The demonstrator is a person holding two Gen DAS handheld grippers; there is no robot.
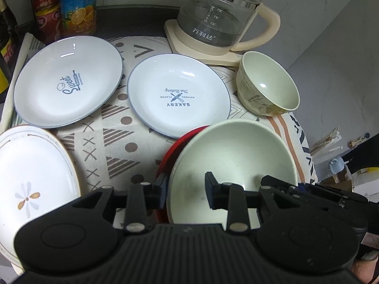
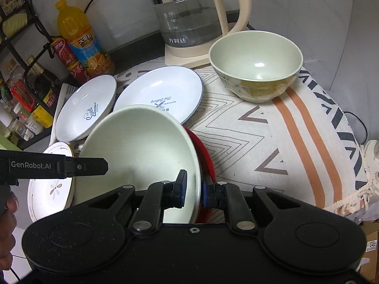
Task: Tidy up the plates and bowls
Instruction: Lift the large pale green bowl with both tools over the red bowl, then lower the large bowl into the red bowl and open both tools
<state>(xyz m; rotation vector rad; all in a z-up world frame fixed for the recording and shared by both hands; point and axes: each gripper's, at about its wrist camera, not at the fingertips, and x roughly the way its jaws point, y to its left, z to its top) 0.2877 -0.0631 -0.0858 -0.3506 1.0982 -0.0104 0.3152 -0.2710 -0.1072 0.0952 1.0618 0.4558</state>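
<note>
A patterned cloth (image 2: 272,142) covers the counter in a cramped kitchen corner, with a glass kettle (image 2: 189,16) at the far edge and drink bottles (image 2: 78,40) far left. On the near side a big pale bowl (image 2: 142,146) sits tilted in or against a red bowl (image 2: 206,156), and both tools are at its rim. The right tool (image 2: 193,193) has one finger inside the pale bowl and one outside, clenched on the bowl wall; whether the red rim is pinched too I cannot tell. The left tool (image 1: 183,193) straddles the opposite side of the rim, its pads standing slightly apart from the wall, so it looks released or nearly so. This nesting seems the only sorting under way: the two white printed plates (image 1: 68,80) (image 1: 177,94) lie separately side by side in the middle, a flowered plate (image 1: 33,177) lies alone near left, and a small greenish bowl (image 2: 255,64) stands apart far right, all apparently yet to be stacked. The red bowl is mostly hidden beneath the pale one, the flowered plate is cut off by the frame, and the tool bodies block the nearest strip of the counter.
</note>
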